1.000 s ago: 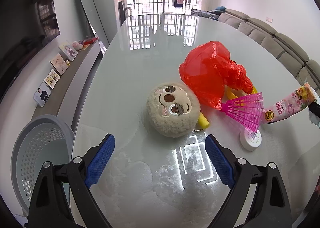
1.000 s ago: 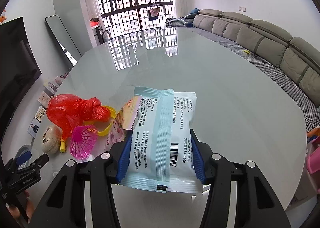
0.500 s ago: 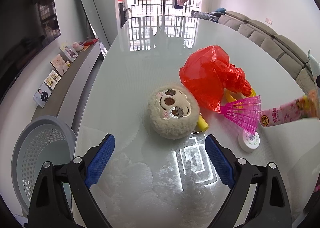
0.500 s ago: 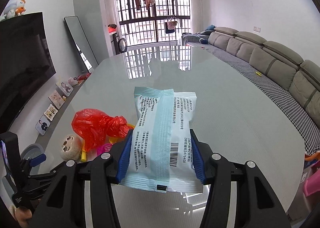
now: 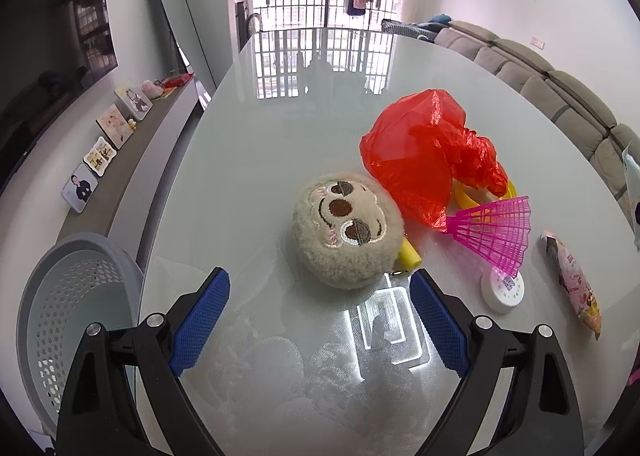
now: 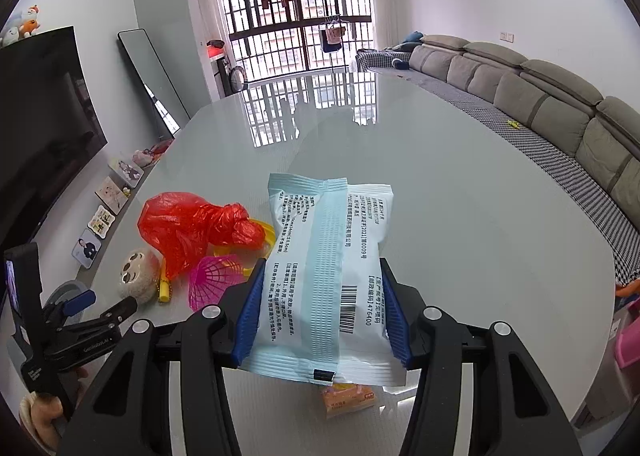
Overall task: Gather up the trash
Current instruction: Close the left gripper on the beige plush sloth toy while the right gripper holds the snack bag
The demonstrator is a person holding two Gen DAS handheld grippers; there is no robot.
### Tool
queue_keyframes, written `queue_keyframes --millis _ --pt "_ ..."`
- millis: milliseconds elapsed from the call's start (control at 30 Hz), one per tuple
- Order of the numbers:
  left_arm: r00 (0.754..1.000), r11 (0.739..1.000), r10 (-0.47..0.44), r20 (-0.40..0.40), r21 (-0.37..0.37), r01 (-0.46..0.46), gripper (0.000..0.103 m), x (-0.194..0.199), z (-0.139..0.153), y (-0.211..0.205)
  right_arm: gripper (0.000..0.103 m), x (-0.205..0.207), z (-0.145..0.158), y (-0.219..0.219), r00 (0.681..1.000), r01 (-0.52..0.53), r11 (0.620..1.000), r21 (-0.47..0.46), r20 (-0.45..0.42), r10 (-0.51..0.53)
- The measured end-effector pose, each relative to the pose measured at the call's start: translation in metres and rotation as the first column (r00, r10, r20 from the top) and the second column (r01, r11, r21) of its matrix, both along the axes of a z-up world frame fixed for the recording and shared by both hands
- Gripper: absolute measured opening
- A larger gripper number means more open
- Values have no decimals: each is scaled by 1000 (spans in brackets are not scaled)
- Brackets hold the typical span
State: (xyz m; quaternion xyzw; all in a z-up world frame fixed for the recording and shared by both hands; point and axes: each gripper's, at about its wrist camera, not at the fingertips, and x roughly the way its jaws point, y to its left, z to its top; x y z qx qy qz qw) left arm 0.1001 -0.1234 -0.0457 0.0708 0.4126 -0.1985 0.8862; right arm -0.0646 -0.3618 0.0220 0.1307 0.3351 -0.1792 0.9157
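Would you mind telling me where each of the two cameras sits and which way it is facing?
Left wrist: sits behind the open left gripper, low over the table, facing the plush toy, red bag and windows.
Right wrist: behind the right gripper, shut on a blue packet, higher up, facing the windows; the left gripper shows at left.
Both share the toy, bag and table.
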Motion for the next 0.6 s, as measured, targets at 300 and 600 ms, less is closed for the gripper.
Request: queue_keyframes --millis 300,600 --pt "1000 1000 -18 -11 -6 18 90 19 -3 -17 51 -3 -20 -2 1000 2 999 51 -23 -1" --pt "999 999 -29 -44 -28 28 74 27 -10 -16 51 -7 -34 1 999 -2 996 88 -42 6"
